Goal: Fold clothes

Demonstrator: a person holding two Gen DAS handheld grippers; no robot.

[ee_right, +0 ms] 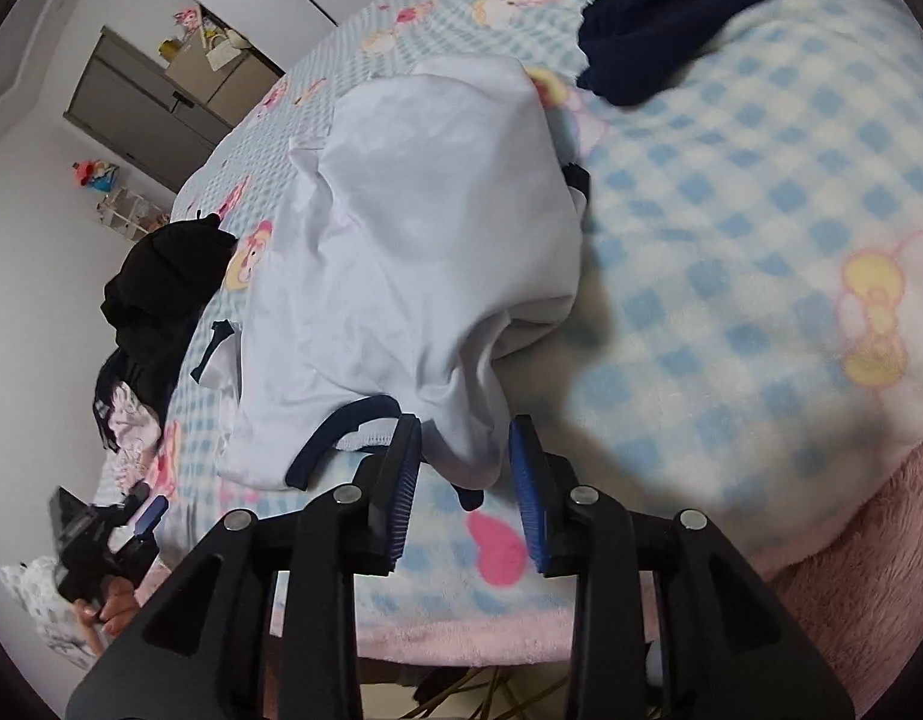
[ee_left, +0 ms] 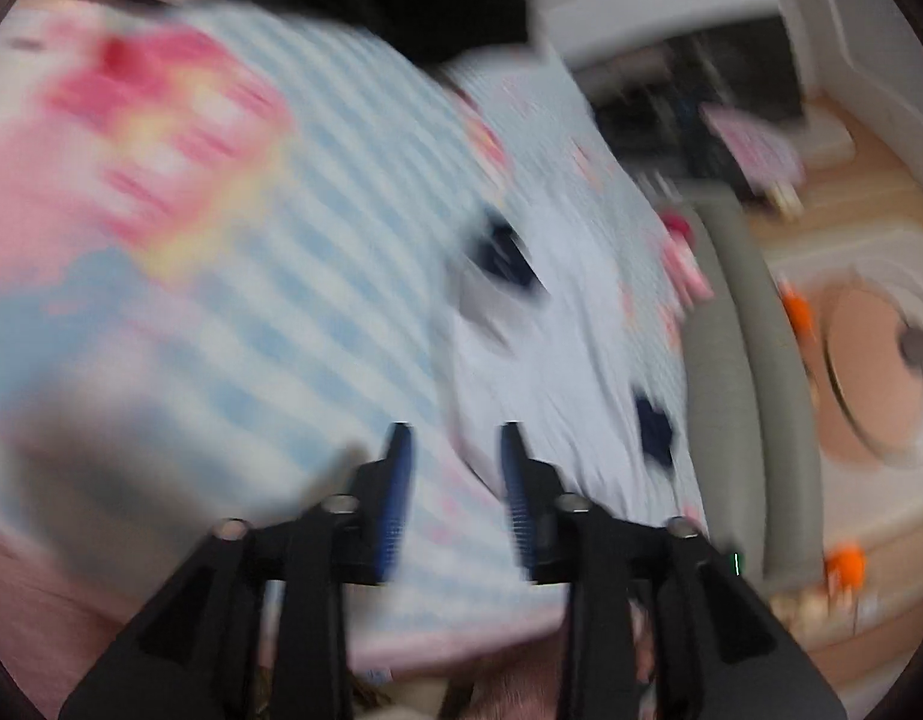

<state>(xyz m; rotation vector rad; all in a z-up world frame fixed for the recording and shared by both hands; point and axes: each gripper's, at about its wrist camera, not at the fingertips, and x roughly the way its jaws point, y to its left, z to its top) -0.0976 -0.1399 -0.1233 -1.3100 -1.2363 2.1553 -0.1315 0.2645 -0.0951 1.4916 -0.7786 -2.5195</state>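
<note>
My right hand-held gripper [ee_right: 464, 450] gapes empty at the white shirt [ee_right: 413, 252] hem. The left hand-held gripper [ee_left: 455, 456] is open too. Next, I judge, another fold.

Soft, even indoor light; heavy motion blur across left wrist view, right wrist view sharper, strong fisheye bending and dark vignette at edges.

A home bedroom is shown: a bed is covered by a checked cartoon blanket [ee_right: 731, 192], clothes [ee_right: 413, 240] are strewn on it, and a cabinet [ee_right: 143, 102] is seen behind.
</note>
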